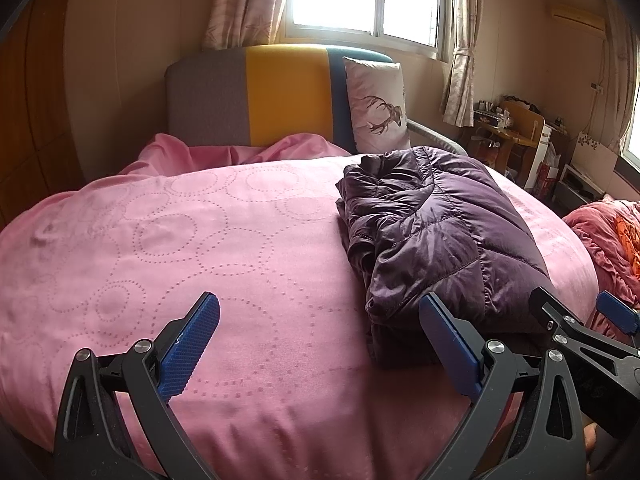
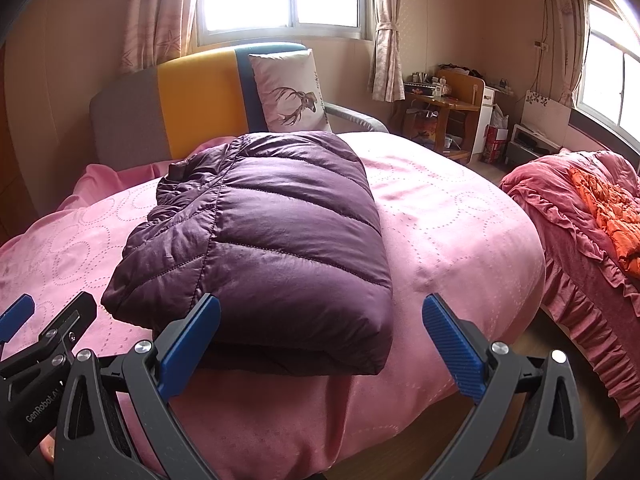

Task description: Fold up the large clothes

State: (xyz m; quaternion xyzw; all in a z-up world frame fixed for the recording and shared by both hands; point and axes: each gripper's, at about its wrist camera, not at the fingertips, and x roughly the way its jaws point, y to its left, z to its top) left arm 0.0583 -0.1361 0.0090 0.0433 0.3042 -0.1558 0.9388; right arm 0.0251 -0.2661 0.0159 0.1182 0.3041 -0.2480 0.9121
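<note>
A dark purple quilted down jacket (image 2: 272,236) lies folded into a thick bundle on the pink bed cover (image 2: 452,216); it also shows in the left wrist view (image 1: 436,232), to the right. My left gripper (image 1: 320,344) is open and empty, above the bed's near edge, left of the jacket. My right gripper (image 2: 320,344) is open and empty, just in front of the jacket's near edge, not touching it. The right gripper also appears at the right edge of the left wrist view (image 1: 576,320); the left one shows at the left edge of the right wrist view (image 2: 52,320).
A grey, yellow and blue headboard (image 1: 280,96) with a deer-print pillow (image 2: 292,92) stands at the far end. A second bed with red and orange bedding (image 2: 592,208) lies to the right across a strip of wooden floor (image 2: 496,360). A cluttered wooden desk (image 2: 444,108) stands by the windows.
</note>
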